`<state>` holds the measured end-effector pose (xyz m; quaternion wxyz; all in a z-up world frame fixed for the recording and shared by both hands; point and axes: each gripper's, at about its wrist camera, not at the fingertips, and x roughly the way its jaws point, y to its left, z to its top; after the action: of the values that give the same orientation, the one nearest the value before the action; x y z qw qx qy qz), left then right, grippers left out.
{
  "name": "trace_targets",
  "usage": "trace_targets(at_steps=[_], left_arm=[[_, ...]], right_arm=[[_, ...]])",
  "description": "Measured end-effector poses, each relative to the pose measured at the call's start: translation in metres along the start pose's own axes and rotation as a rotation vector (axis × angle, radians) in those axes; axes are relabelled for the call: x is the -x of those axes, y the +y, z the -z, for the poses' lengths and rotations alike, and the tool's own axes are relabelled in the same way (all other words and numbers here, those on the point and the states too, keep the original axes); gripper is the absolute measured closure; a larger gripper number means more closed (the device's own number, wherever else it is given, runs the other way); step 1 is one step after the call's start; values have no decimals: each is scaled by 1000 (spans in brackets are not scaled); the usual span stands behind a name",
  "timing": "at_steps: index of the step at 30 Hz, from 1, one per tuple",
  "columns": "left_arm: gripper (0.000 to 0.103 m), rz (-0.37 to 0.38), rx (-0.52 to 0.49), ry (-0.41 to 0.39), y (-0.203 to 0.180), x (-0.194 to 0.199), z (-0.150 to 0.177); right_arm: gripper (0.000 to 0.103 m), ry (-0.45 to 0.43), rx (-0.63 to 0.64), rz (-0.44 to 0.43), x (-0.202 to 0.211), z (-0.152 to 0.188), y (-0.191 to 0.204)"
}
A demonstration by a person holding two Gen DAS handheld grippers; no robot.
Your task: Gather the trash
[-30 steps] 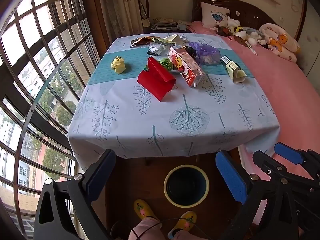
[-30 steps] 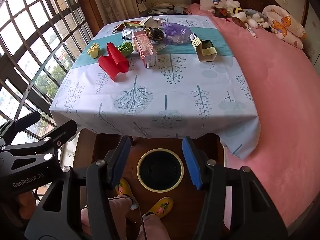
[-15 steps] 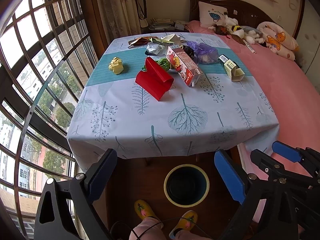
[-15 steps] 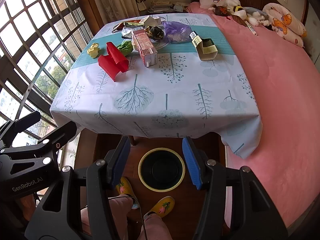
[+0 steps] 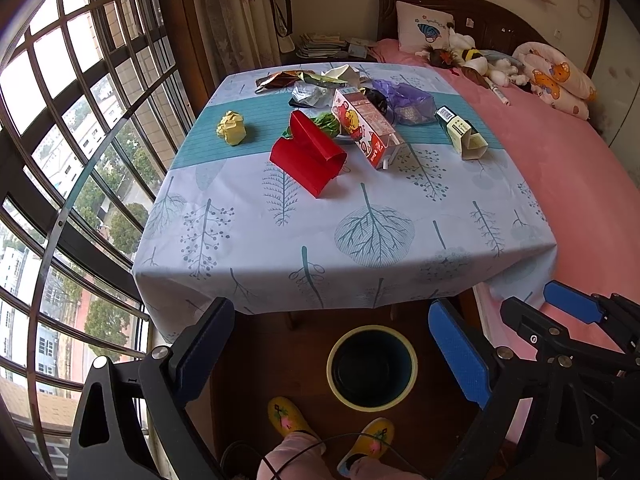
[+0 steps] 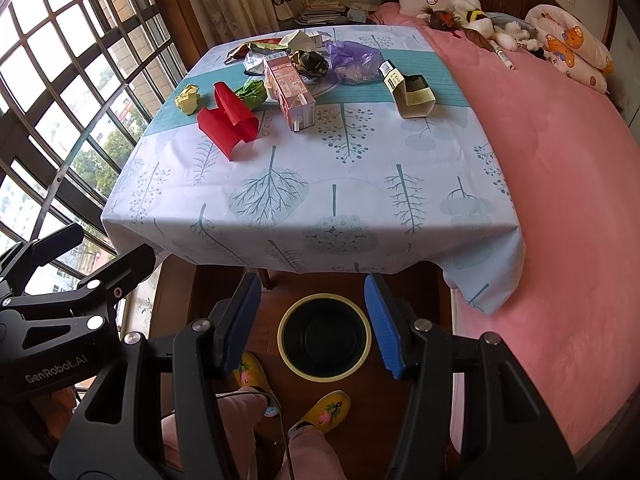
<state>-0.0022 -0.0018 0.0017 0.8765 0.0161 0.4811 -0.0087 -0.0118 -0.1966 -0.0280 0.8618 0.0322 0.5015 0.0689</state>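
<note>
Trash lies on the far half of the table [image 5: 256, 240]: a red folded paper [image 5: 308, 158], a yellow paper ball [image 5: 231, 128], a pink milk carton [image 5: 366, 128], a yellowish small carton [image 5: 462, 136], a purple plastic bag [image 5: 410, 102] and foil wrappers [image 5: 292, 78]. A round bin [image 5: 372, 368] stands on the floor under the near table edge; it also shows in the right wrist view [image 6: 324, 334]. My left gripper [image 5: 330, 344] is open and empty above the bin. My right gripper [image 6: 312, 320] is open and empty above it too.
A pink bed [image 6: 560, 184] runs along the table's right side, with pillows and soft toys [image 5: 480, 64] at its head. A barred window [image 5: 60, 140] fills the left. The person's yellow slippers [image 5: 288, 420] stand beside the bin.
Both grippers have risen slightly and tilted a little, so the table looks slightly lower in view. Both stay open. The trash has not moved.
</note>
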Motion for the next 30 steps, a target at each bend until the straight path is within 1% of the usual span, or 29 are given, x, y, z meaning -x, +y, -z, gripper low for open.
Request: trace_targets(at_steps=[30], left_arm=[[4, 3, 1, 1, 3, 1, 2]], right_arm=[[52, 2, -2, -2, 0, 0, 0]])
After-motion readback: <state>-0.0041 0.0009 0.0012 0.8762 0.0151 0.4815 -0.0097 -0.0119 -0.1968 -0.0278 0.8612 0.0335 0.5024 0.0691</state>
